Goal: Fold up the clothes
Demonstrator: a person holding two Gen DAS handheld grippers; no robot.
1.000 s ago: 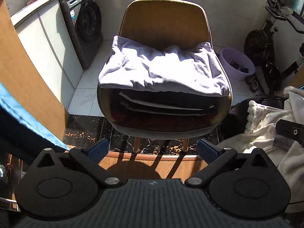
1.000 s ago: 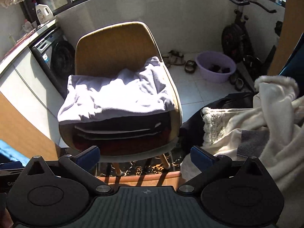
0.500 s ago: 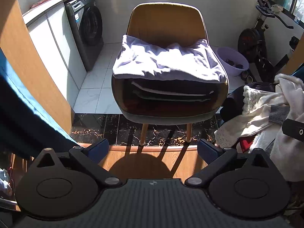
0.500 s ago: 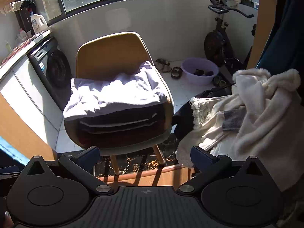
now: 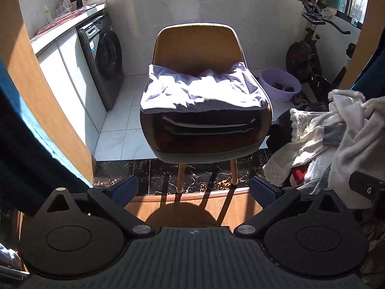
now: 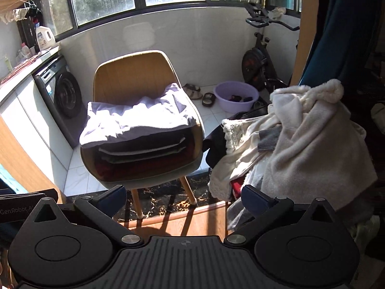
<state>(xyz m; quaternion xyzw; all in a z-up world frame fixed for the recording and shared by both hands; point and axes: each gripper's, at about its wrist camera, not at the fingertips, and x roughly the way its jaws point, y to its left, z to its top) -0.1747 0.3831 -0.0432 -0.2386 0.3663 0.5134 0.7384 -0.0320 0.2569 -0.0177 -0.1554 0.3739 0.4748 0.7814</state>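
The right gripper [image 6: 184, 196] hangs with its fingers spread wide and nothing between them, above the wooden floor edge. Just beyond its right finger, and a little to the right, sits the heap of unfolded clothes [image 6: 305, 132]: a cream fleece on top, a lace-edged white piece and something red underneath. The left gripper [image 5: 193, 187] is likewise spread and empty, and from its view the same heap [image 5: 336, 125] lies well off to the right, past its right finger. So the right hand is clearly the nearer one, and the next garment would likely be taken by it, reaching forward and right. The heap has no clear long axis; it slumps in all directions. Straight ahead of both grippers stands the chair [image 6: 134, 72], carrying a stack of folded clothes [image 6: 137, 122] with a pale lilac piece on top, well apart from either gripper.
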